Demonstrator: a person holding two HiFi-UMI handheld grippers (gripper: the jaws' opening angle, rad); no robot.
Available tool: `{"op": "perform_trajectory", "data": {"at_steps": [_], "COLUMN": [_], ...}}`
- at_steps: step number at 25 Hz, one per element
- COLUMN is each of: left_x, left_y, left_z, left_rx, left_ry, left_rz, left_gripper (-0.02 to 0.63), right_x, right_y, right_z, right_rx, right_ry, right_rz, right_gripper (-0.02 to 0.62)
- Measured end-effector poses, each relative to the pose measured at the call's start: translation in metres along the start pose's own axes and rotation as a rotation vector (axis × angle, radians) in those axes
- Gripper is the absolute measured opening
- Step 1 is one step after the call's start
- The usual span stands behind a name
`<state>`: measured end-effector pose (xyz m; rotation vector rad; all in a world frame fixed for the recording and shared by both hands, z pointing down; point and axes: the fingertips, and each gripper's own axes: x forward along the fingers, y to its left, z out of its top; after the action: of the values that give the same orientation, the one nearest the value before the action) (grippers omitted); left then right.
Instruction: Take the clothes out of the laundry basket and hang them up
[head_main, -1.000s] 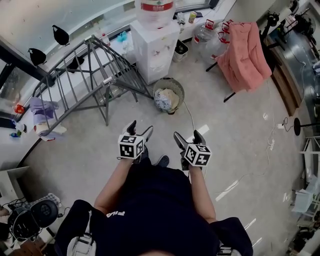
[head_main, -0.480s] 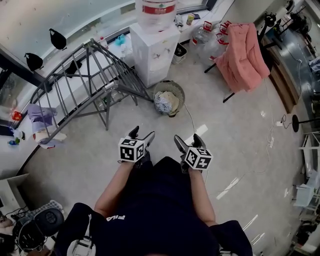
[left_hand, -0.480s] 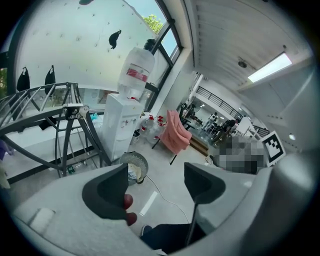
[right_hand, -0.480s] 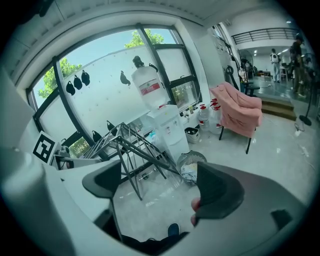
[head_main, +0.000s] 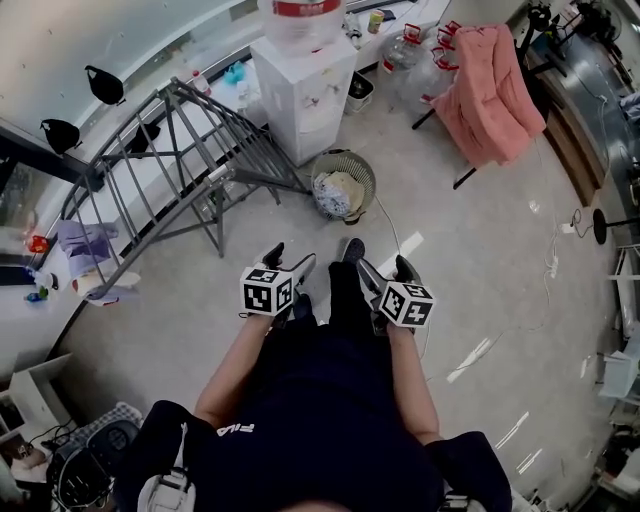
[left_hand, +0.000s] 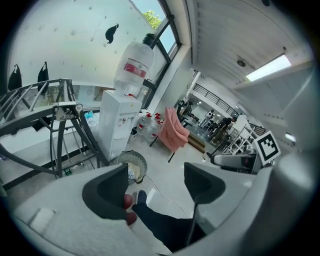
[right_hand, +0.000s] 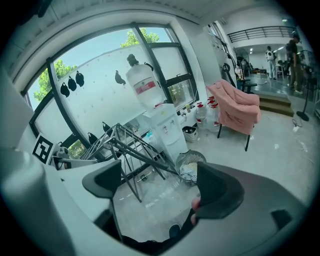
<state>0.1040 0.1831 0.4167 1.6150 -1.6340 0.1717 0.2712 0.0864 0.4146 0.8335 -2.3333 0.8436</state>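
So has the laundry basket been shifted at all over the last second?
No. The laundry basket stands in the same spot, beside the foot of the drying rack and in front of the water dispenser. Only the head view itself shifted slightly.

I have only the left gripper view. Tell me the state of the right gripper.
Observer: The right gripper is open. Its own view shows the jaws apart with nothing between them.
Operator: Now report whether anything hangs on the rack.
Observer: In the head view, a purple cloth hangs at the low end of the rack, at that view's left. That end is outside your picture.
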Motion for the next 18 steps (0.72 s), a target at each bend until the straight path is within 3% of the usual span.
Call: {"op": "perform_trajectory", "data": {"at_steps": [10,18], "left_x": [0.052,0.128], "left_y": [0.019,0.032], "left_z": [0.047,0.054], "left_rx": [-0.035,-0.041], "left_ry": [0.002,0.097], "left_rz": [0.053,0.073], "left_gripper": [0.348,0.348], "right_x": [0.063,0.128], "right_y": [-0.032,-0.079], "right_z": [0.046,0.059], "right_rx": [0.006,0.014], "right_ry": [0.058,0.138], "right_rz": [0.044,0.053], "right_gripper": [0.468,0.468]}}
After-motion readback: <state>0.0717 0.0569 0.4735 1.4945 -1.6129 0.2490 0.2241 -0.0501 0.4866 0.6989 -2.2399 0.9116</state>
